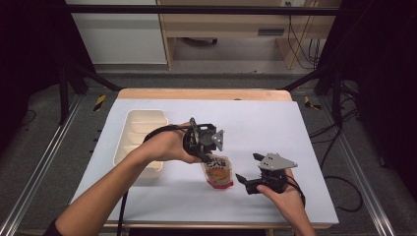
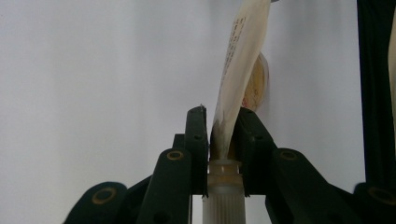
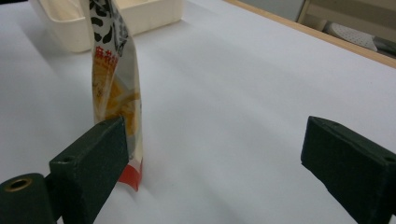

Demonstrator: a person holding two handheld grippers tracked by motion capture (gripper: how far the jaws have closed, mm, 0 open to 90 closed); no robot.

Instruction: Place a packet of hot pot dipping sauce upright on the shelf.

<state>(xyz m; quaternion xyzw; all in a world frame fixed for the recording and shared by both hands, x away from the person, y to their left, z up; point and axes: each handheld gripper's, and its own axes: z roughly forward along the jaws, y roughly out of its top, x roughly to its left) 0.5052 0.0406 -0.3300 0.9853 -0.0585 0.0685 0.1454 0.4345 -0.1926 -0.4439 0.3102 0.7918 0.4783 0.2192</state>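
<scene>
White sheeting is laid over the table [image 1: 275, 128], whose wooden edge is seen at the far side. Beyond and to the outer side of the left gripper [image 1: 209, 156], a cream divided tray [image 1: 140, 129] is set on the sheet, partly crossed by the person's left forearm. Below that gripper a spouted pouch [image 1: 218, 173] is held, printed in white, orange and red; its top is pinched between jaws that are pressed together on it, just under the ribbed cap [image 2: 223, 200], as is seen in the left gripper view, where the pouch [image 2: 240, 60] runs away from the jaws toward the white surface. The pouch's red bottom edge is seen at the table, though whether it rests there cannot be told.

Just beside the pouch, toward the person's right, the right gripper [image 1: 249, 170] is held low over the sheet with its jaws spread wide and nothing between them. In the right gripper view the pouch [image 3: 114, 88] is found just outside the left-hand jaw, not between the two.
</scene>
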